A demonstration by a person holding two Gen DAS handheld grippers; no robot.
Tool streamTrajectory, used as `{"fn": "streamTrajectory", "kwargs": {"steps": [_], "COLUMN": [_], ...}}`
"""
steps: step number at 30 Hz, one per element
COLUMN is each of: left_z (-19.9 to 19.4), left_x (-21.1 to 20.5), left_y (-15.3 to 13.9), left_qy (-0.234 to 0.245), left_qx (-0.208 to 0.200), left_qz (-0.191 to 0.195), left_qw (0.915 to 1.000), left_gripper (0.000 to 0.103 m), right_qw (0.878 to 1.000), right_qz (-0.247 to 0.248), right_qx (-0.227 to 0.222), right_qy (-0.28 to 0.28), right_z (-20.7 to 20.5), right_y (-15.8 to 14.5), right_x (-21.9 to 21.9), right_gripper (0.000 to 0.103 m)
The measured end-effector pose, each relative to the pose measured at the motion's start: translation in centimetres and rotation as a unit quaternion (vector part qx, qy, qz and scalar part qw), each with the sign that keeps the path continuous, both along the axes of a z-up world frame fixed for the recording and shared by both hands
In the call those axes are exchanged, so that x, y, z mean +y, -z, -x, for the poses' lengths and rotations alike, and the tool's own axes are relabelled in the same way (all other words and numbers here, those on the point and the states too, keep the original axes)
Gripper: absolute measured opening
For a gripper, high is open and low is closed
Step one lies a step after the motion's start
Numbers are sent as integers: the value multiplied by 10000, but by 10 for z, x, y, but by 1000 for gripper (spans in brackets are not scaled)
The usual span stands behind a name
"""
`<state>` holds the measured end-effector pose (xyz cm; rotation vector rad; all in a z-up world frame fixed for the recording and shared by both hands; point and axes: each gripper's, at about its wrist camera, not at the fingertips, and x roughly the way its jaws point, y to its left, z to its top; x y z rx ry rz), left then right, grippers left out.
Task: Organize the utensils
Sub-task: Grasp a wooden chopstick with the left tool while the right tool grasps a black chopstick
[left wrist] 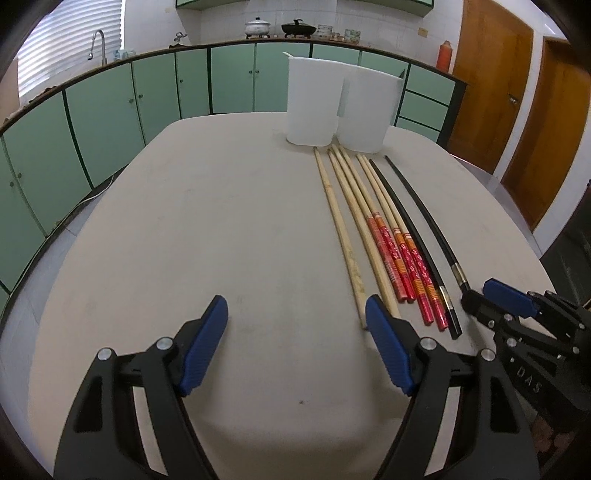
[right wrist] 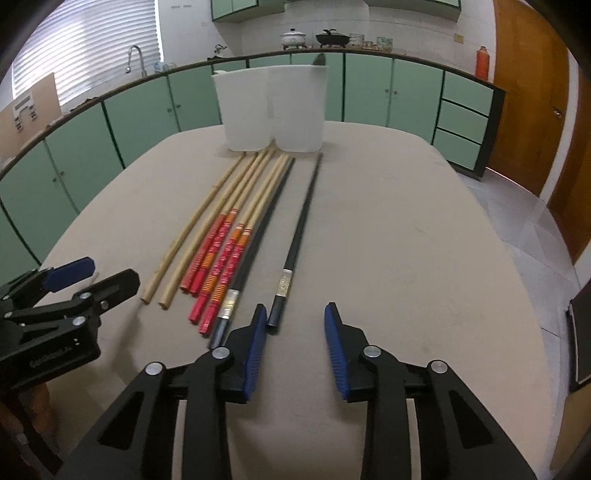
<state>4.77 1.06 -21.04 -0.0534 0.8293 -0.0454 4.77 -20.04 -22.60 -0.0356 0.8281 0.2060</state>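
Observation:
Several chopsticks lie side by side on the beige table: plain wooden ones, red-handled ones and two black ones. Behind their tips stand two white translucent cups. My left gripper is open and empty, its right finger just beside the wooden ends. My right gripper is open and empty, at the handle end of the separate black chopstick. The cups and the red-handled chopsticks show in the right wrist view too.
Green cabinets run behind the table, with a tap and pots on the counter. Wooden doors stand at the right. The table's rounded edge lies close on both sides.

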Motion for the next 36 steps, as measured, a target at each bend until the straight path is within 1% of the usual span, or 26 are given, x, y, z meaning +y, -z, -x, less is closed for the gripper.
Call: {"fn": "streamTrajectory", "kwargs": {"steps": [4, 8, 14, 17, 19, 23, 25, 28, 30, 36], "left_z": [1, 1, 1, 1, 0, -1, -1, -2, -2, 0], "left_x": [-5, -11, -15, -17, -17, -18, -19, -20, -22, -21], "left_y": [3, 4, 5, 5, 5, 4, 3, 3, 3, -1], "left_qy": [57, 103, 83, 85, 70, 63, 69, 109, 143, 150], "left_qx": [55, 51, 43, 39, 34, 18, 10, 24, 20, -55], "left_qz": [8, -80, -137, -158, -122, -148, -126, -76, -82, -47], "left_qw": [10000, 9999, 9999, 9998, 9999, 9999, 9999, 9999, 9999, 9999], "left_gripper": [73, 71, 67, 59, 49, 37, 23, 11, 6, 6], "right_qw": [10000, 9999, 9996, 9995, 9994, 9993, 9993, 9995, 9996, 9991], "right_qz": [-54, -119, -280, -323, -354, -368, -359, -272, -247, -403], "right_qx": [19, 7, -6, -25, -41, -72, -85, -105, -113, -123], "right_qy": [44, 31, 7, -1, -11, -67, -115, -144, -127, -70], "right_z": [0, 1, 1, 1, 1, 0, 0, -1, -1, -2], "right_y": [-1, 0, 0, 1, 2, 2, 2, 3, 3, 0], "right_x": [-5, -8, -13, -14, -14, -12, -9, -4, -3, -8], "right_gripper": [31, 31, 31, 30, 27, 20, 15, 10, 8, 7]}}
